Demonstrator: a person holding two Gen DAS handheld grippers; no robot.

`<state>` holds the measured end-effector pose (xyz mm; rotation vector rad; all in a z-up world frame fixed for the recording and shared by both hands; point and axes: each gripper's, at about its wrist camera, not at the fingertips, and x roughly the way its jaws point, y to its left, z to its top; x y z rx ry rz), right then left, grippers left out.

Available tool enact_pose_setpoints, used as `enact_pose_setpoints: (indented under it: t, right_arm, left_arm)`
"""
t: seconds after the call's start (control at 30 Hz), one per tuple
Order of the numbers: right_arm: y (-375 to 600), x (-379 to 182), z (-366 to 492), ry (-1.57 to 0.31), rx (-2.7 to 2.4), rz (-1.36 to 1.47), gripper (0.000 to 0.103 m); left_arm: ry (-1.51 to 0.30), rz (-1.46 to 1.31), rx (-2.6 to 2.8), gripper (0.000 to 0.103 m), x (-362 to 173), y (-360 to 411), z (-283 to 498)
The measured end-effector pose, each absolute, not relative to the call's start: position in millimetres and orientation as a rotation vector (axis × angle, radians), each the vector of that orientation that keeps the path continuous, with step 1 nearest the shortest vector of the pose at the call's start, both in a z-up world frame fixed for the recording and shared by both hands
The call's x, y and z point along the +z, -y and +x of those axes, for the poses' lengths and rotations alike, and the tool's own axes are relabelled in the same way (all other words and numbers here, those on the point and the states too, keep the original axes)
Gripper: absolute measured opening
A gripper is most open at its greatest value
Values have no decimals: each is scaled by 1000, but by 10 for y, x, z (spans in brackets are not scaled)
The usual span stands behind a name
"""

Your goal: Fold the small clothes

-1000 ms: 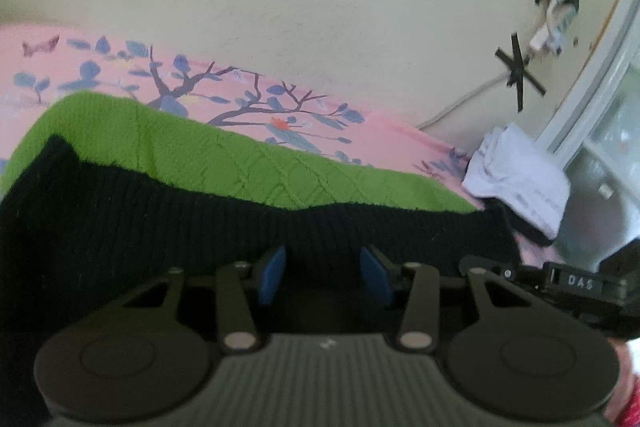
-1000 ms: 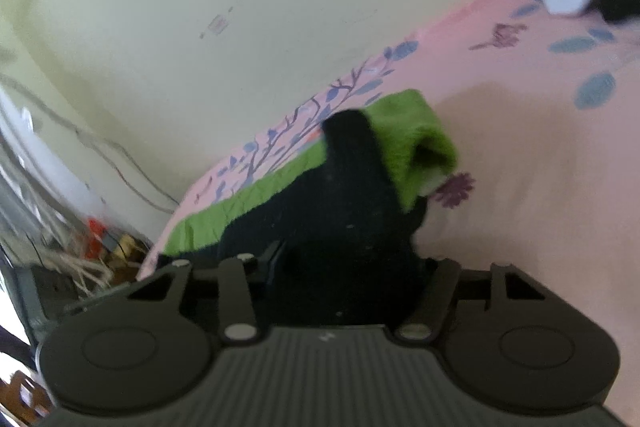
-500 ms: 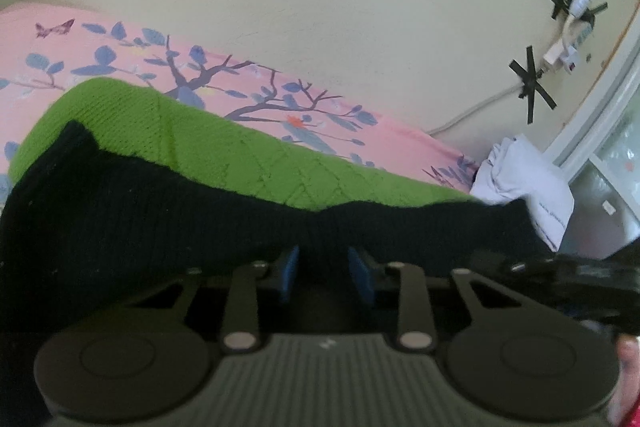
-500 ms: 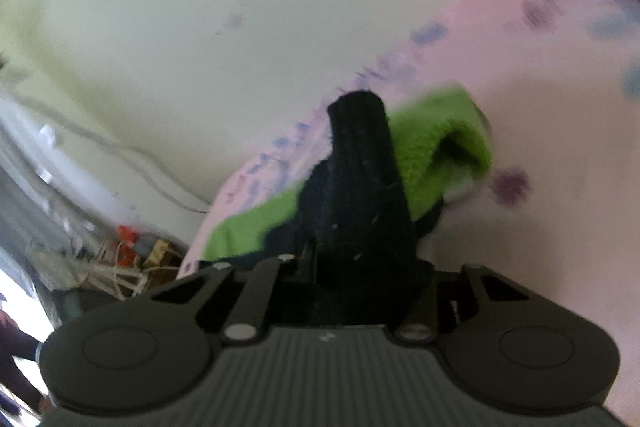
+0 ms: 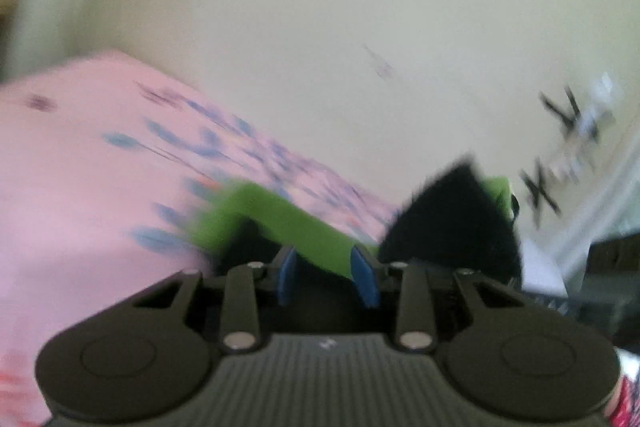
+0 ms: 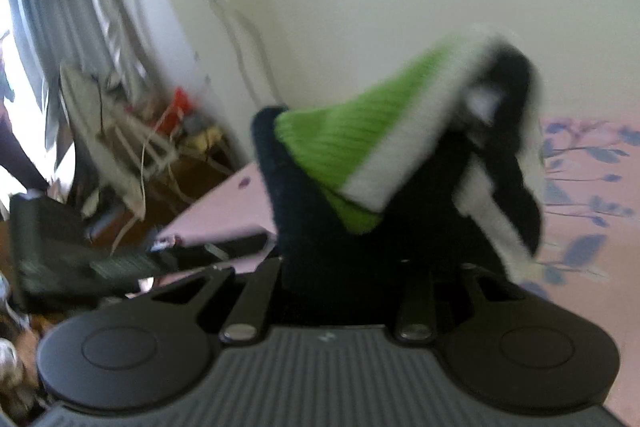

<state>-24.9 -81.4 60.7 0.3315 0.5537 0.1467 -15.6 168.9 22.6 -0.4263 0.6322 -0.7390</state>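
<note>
Our left gripper (image 5: 326, 273) has its blue pads (image 5: 286, 275) a little apart, and a band of the green-and-black knit garment (image 5: 308, 231) runs between them; through the motion blur we cannot tell whether the pads actually press on the cloth. From there the green strip rises away to the left over the pink floral bed sheet (image 5: 80, 187), while to the right a black flap of the same garment stands up in front of the pale wall (image 5: 320, 27).

Our right gripper (image 6: 340, 267) is clamped on the garment (image 6: 360, 131): the black knit fills the space between its fingers and hides the pads. Above the grip the cloth bunches upward, black at the base, a green ribbed fold with a white edge draped across the top, and a further black-and-white part hanging to the right. Behind it, the bed sheet (image 6: 592, 187) lies to the right. To the left, past the bed's edge, sits blurred clutter (image 6: 152, 131) by the wall.
</note>
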Motion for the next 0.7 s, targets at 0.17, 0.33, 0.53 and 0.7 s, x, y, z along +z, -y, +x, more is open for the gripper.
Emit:
enact_pose_setpoints:
  t: [0.17, 0.33, 0.53, 0.7]
  right_arm:
    - [471, 330, 281, -661, 180, 277, 46]
    - [118, 354, 227, -646, 315, 104, 76]
    - [447, 832, -269, -479, 358, 85, 48]
    - [809, 1076, -41, -422, 218, 151, 40]
  left_arm:
    - [-607, -521, -622, 35, 201, -2215, -104]
    - [-619, -519, -653, 45, 189, -2146, -116]
    - [-588, -454, -731, 51, 244, -1856, -172]
    - [-611, -368, -770, 64, 196, -1557, -247]
